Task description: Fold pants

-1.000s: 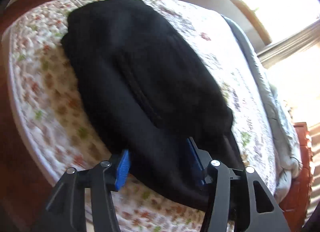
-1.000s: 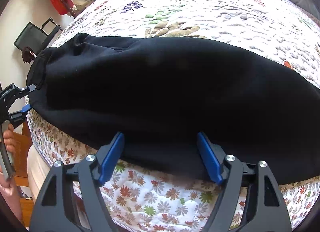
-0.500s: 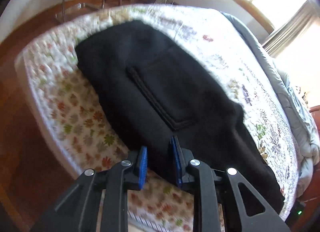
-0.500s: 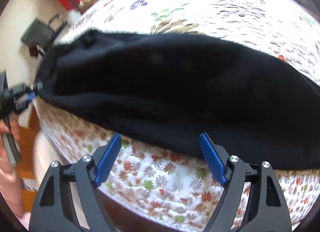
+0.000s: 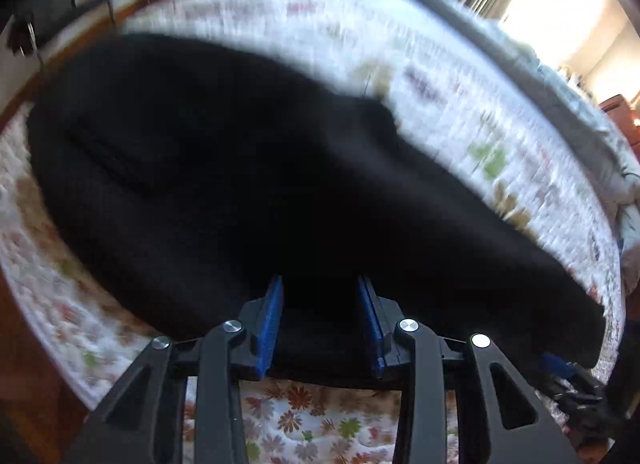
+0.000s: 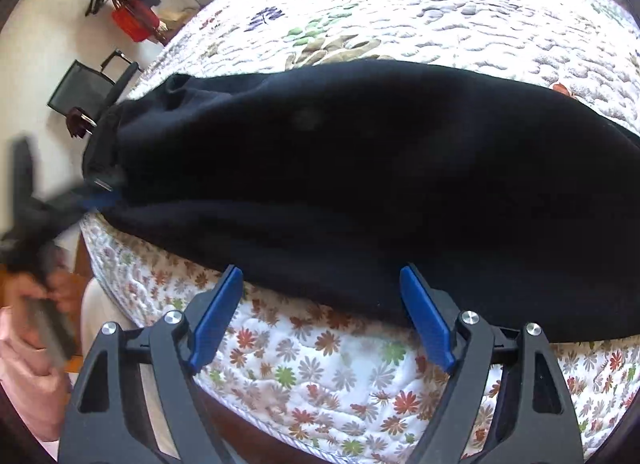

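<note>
Black pants [image 5: 248, 192] lie folded lengthwise along the near edge of a floral quilted bed [image 5: 460, 112]. In the left wrist view my left gripper [image 5: 320, 288] has its blue pads either side of the pants' near edge, with black cloth between them; the view is blurred. In the right wrist view the pants [image 6: 380, 176] stretch across the frame. My right gripper [image 6: 320, 276] is open at their near edge and holds nothing. The left gripper [image 6: 102, 194] shows blurred at the pants' left end.
The bed's edge [image 6: 320, 404] drops to a wooden floor just below the grippers. A black chair [image 6: 88, 92] and a rack with a red bag [image 6: 132, 16] stand by the wall. A grey blanket [image 5: 560, 104] lies on the bed's far side near a bright window.
My left gripper closed to a narrow gap on the pants' edge, then widened again while swinging along the pants. My right gripper stayed open and shifted slightly.
</note>
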Tool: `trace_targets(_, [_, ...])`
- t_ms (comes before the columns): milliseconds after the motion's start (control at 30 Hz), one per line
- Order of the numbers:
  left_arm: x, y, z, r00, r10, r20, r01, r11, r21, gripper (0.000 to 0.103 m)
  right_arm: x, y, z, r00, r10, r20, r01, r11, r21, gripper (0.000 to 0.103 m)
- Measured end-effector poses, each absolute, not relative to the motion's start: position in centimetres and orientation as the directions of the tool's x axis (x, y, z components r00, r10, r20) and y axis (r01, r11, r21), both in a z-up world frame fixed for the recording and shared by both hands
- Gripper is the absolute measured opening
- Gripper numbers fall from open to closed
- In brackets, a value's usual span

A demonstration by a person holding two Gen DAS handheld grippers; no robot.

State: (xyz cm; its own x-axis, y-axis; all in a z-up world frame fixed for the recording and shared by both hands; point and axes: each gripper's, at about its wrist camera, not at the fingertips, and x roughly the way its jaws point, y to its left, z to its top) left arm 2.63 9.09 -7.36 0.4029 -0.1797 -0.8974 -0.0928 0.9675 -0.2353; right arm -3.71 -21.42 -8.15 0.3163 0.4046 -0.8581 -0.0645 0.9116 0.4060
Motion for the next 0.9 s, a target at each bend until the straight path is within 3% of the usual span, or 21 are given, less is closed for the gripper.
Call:
trace_targets(100, [3.0, 8.6, -7.4, 0.41, -0.164, -0.897, -0.076, 0.974, -0.212, 0.04, -3.3, -22.2, -8.4, 0.3, 0.43, -0.851, -0.056, 0.899, 0.435, 0.08])
trace_targets(200, [2.8, 8.6, -5.6, 0.417, -0.222, -0.881, -0.054, 0.962, -0.268, 0.044, -2.9, -22.2, -7.8, 0.279, 0.44, -0.853, -0.074, 0.896, 0.438, 0.077])
trace_targets(300, [2.9, 7.9, -3.4, 0.453, -0.219, -0.864, 0.019, 0.971, -0.236, 0.061, -1.7, -22.3, -4.9, 0.328, 0.487, -0.809, -0.129, 0.872, 0.472, 0.077])
trace_targets(500, [5.2, 8.3, -1.9, 0.509, -0.155, -0.847, 0.022, 0.986, -0.167, 0.063, 3.2, -19.7, -0.7, 0.355, 0.536, -0.766, -0.295, 0.841, 0.453, 0.075])
trace_targets(667, [7.1, 10.9, -3.6, 0.462, -0.156, -0.873, -0.031, 0.981, -0.191, 0.064, 7.6, -15.6, -2.8, 0.253, 0.552, -0.794, -0.375, 0.813, 0.446, 0.068])
trace_targets(767, [7.5, 11.9, -5.0, 0.441, -0.164, -0.882, -0.05, 0.977, -0.206, 0.075, 9.0, -13.5, -4.3, 0.226, 0.547, -0.806, -0.397, 0.808, 0.436, 0.067])
trace_targets(900, [7.8, 12.7, -5.8, 0.453, -0.205, -0.868, -0.054, 0.965, -0.256, 0.076, 10.4, -12.1, -6.3, 0.188, 0.542, -0.819, -0.41, 0.801, 0.436, 0.063])
